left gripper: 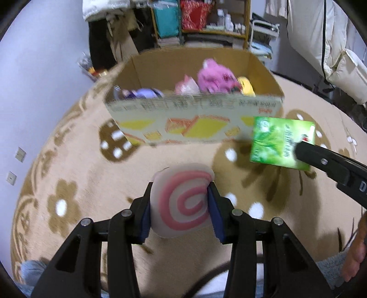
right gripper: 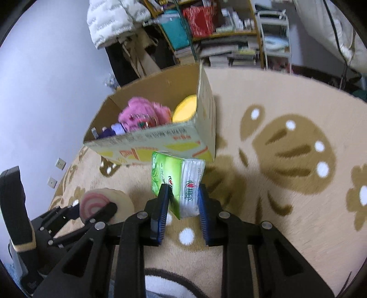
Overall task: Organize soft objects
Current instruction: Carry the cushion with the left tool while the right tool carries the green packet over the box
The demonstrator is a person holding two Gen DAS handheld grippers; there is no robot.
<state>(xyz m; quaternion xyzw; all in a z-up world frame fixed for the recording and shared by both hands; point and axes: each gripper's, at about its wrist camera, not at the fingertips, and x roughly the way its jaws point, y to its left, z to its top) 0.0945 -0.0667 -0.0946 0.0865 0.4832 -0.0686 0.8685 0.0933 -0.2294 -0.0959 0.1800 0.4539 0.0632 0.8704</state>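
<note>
My left gripper [left gripper: 181, 201] is shut on a white round cushion with a pink spiral [left gripper: 182, 201], held above the rug; it also shows in the right wrist view [right gripper: 101, 204]. My right gripper [right gripper: 182, 197] is shut on a green tissue pack [right gripper: 176, 181], seen from the left wrist view [left gripper: 282, 142] just right of the box front. An open cardboard box [left gripper: 195, 123] stands ahead on the rug, holding a pink plush [left gripper: 215, 76], a yellow soft item [left gripper: 246, 86], a pale pink item [left gripper: 187, 86] and purple items [left gripper: 146, 92].
The beige rug [right gripper: 275, 103] with brown flower patterns covers the floor. Shelves [right gripper: 229, 29] with books and bags stand behind the box. A white jacket [right gripper: 110, 20] hangs at back left. A white sofa [left gripper: 344, 68] is at right. The lilac wall [left gripper: 34, 80] is at left.
</note>
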